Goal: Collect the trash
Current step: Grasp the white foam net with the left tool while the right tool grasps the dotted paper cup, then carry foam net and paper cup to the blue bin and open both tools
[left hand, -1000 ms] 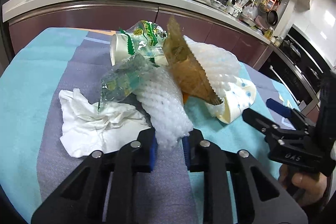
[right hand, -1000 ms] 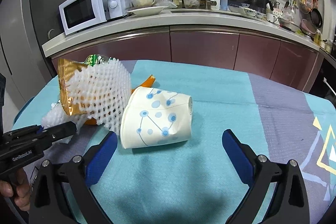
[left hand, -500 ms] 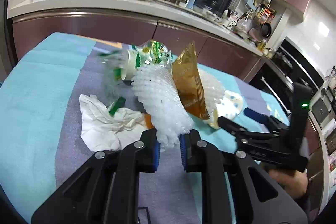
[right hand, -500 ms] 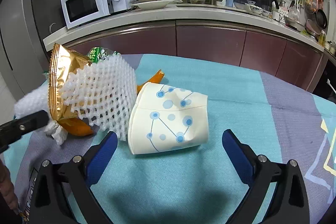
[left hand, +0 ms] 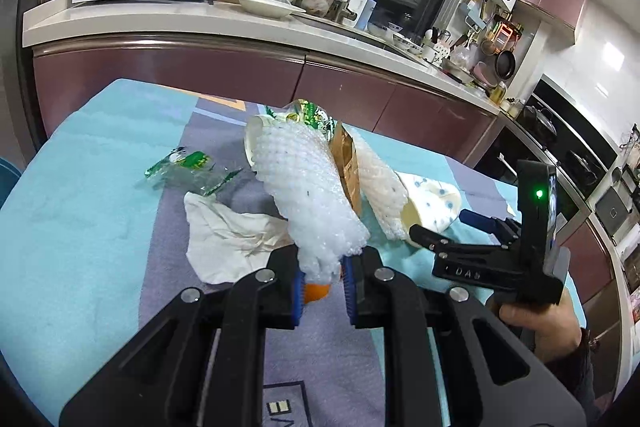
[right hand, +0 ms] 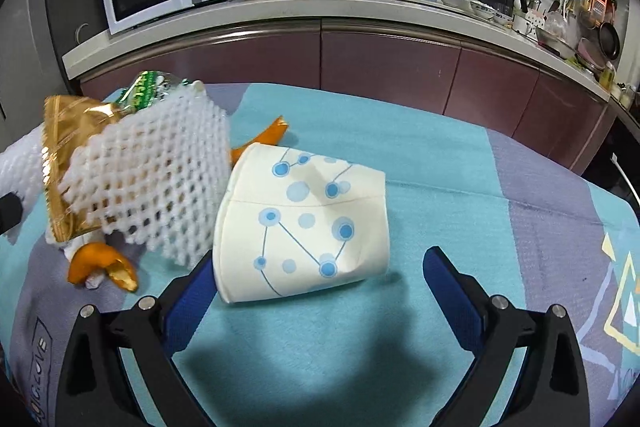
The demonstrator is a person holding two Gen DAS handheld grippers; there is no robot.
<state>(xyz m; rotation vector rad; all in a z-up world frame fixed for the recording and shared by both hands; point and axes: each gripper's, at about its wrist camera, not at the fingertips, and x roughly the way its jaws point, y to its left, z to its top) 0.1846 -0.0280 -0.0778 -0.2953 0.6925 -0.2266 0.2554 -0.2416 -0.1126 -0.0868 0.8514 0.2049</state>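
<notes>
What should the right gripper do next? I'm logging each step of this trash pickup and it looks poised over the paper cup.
Probably ease forward and close on the paper cup. The right gripper is open, its jaws standing either side of the cup's near end, and the cup lies on its side on the tablecloth. The left gripper is already shut on the foam net.

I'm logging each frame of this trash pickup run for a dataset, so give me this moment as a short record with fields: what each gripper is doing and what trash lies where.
left gripper: jaws shut on the white foam net sleeve, lifted off the cloth
right gripper: jaws open, either side of the dotted paper cup
dotted paper cup: on its side, dented, on the tablecloth
second foam net: against the gold wrapper
orange peel: on the cloth, left of the cup
crumpled tissue: on the cloth
green wrapper: beyond the tissue
</notes>
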